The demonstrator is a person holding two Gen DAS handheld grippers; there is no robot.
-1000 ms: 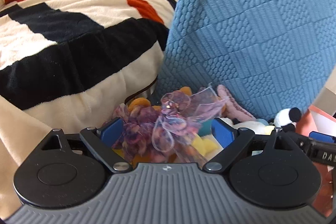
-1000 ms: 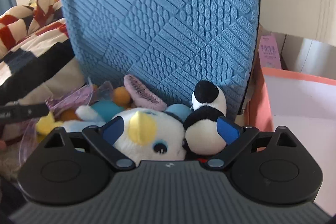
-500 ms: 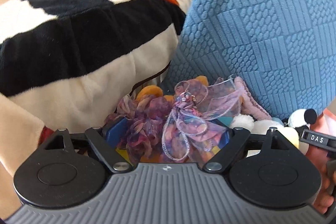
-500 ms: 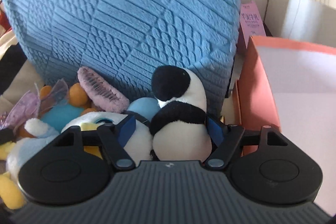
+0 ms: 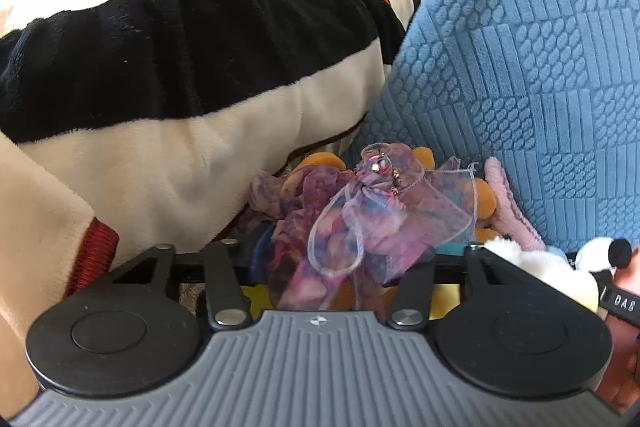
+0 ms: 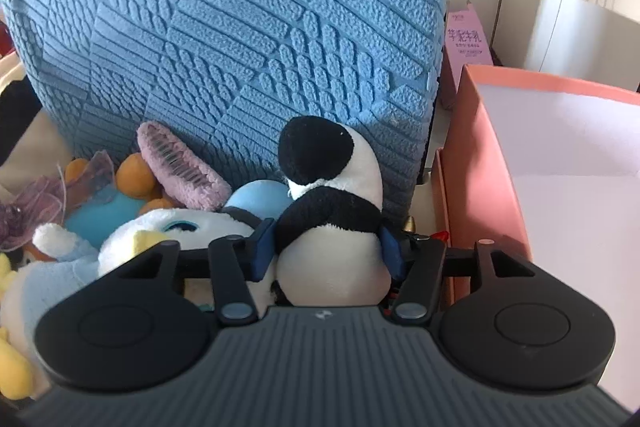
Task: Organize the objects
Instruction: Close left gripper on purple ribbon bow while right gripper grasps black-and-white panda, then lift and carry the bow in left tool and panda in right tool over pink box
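L claw [image 5: 338, 267] low centre of L wrist frame, jaws closing w/ the purple organza bow [image 5: 372, 223] between them; fabric bunches over both fingers so pad contact can't be confirmed; bow sits on top of a toy pile, orange plush bits [image 5: 486, 203] behind it, pink fuzzy hair clip [image 5: 508, 211] to its right; striped blanket [image 5: 160, 67] (black/cream/red) fills upper left, blue textured cushion [image 5: 540, 67] fills upper right; white plush [image 5: 532, 263] and small panda [image 5: 600, 255] at lower right edge, part of a hand [image 5: 624, 367] at far right edge.

R claw [image 6: 326, 253] low centre of R wrist frame, jaws closing on the panda plush [image 6: 332, 219]; blue pads [image 6: 262, 247] sit against both flanks of its body, looks like contact both sides; panda upright, back to cam, leaning toward the blue cushion [image 6: 240, 47]; left of it: light blue ball [image 6: 256, 199], white plush w/ yellow beak [image 6: 160, 239], the pink clip [image 6: 180, 167], teal plush [image 6: 104, 215], yellow plush [image 6: 12, 371] at lower left edge; pink box [image 6: 480, 167] w/ white inside at right, just beside the claw's right finger; pink carton [image 6: 468, 43] w/ printed text behind it, upper right.
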